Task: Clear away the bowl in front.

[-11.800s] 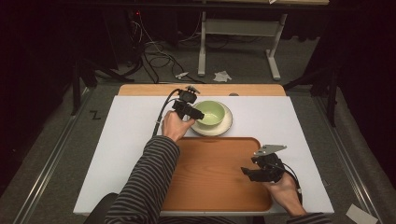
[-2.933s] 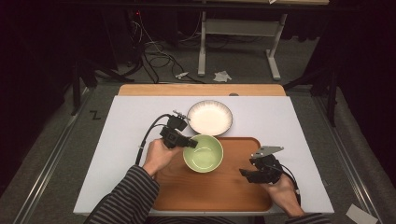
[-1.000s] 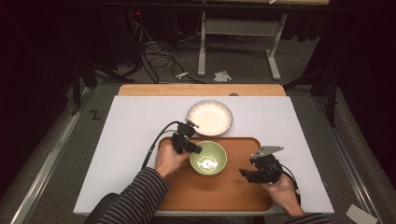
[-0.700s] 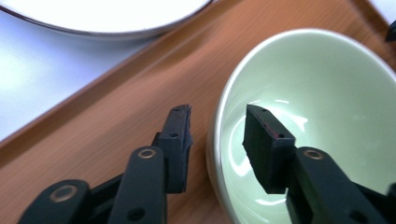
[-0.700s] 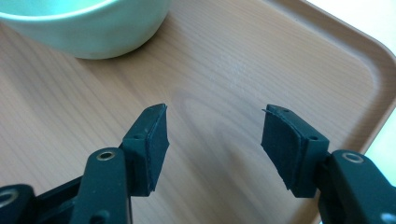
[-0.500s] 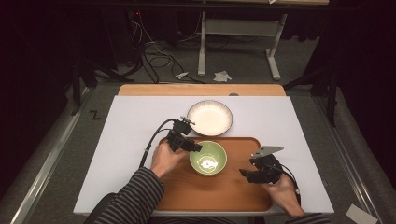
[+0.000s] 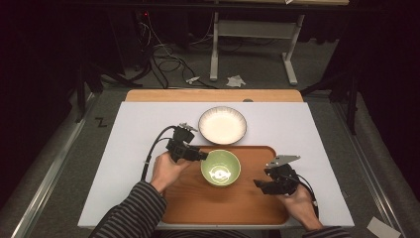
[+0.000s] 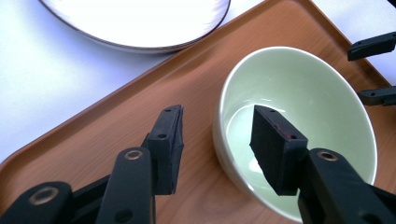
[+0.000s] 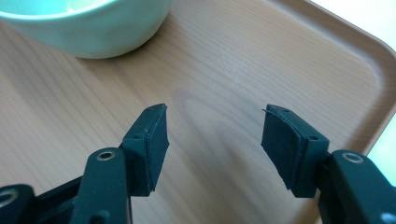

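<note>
The left gripper (image 8: 217, 135), jaws parted astride the near rim of the green bowl (image 7: 220, 168) now resting on the wooden tray (image 7: 198, 203) rather than on the white plate (image 7: 222, 124) beyond, hides that rim's contact, while the right gripper (image 9: 215, 135) hovers open over bare tray.

Lit from above; table (image 7: 133, 148) bright, floor and surroundings beyond its far edge dim to near black. White plate (image 7: 222, 125) overexposed in high view and left gripper view, detail washed out. Glare spot inside green bowl (image 7: 220, 168). Soft shadow under bowl on tray (image 9: 224, 70). High view soft, slightly grainy. Near parts of black jaws blurred in both gripper views; wood grain sharp.
</note>
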The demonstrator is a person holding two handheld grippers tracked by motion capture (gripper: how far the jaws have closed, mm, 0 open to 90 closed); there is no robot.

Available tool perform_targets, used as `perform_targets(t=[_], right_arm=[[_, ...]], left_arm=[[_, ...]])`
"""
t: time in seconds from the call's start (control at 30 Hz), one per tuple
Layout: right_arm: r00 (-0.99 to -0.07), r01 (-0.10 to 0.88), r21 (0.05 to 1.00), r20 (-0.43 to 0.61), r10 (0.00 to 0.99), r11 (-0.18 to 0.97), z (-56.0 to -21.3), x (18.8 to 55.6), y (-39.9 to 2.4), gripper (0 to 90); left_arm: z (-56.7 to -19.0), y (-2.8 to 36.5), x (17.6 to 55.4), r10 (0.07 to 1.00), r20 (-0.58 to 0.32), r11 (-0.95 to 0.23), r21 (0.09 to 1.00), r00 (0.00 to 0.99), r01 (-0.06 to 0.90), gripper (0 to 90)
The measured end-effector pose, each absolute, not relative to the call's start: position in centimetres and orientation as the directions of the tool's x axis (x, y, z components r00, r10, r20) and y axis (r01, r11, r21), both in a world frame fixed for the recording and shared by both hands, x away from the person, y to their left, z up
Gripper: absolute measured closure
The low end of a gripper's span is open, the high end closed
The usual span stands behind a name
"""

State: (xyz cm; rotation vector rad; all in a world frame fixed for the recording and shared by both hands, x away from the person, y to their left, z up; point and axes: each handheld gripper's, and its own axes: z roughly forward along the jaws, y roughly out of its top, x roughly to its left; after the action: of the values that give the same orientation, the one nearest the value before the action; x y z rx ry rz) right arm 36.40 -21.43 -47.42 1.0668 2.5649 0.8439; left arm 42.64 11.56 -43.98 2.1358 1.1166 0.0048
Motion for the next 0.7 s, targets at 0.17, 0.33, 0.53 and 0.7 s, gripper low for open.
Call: perform_targets(t=[0.17, 0.33, 0.53, 0.7], right_arm=[[-0.704, 0.571, 0.596, 0.002, 0.710, 0.564, -47.4, 36.4, -21.3, 42.5], [-0.707, 0.568, 0.593, -0.004, 0.707, 0.571, -47.5, 36.5, -21.2, 42.5], [-0.701, 0.573, 0.592, -0.003, 0.713, 0.567, -47.4, 36.5, -21.3, 42.5], [-0.705, 0.568, 0.592, -0.006, 0.709, 0.571, -47.4, 36.5, -21.3, 42.5]], left_arm=[[-43.9, 12.2, 42.1, 0.721, -0.312, -0.351, 0.606, 0.618, 0.714, 53.6], [-44.2, 13.3, 41.4, 0.731, -0.309, -0.337, 0.611, 0.608, 0.716, 53.5], [-44.2, 14.0, 40.6, 0.735, -0.311, -0.325, 0.618, 0.603, 0.715, 53.0], [-44.1, 14.2, 39.9, 0.734, -0.315, -0.313, 0.629, 0.601, 0.712, 52.8]])
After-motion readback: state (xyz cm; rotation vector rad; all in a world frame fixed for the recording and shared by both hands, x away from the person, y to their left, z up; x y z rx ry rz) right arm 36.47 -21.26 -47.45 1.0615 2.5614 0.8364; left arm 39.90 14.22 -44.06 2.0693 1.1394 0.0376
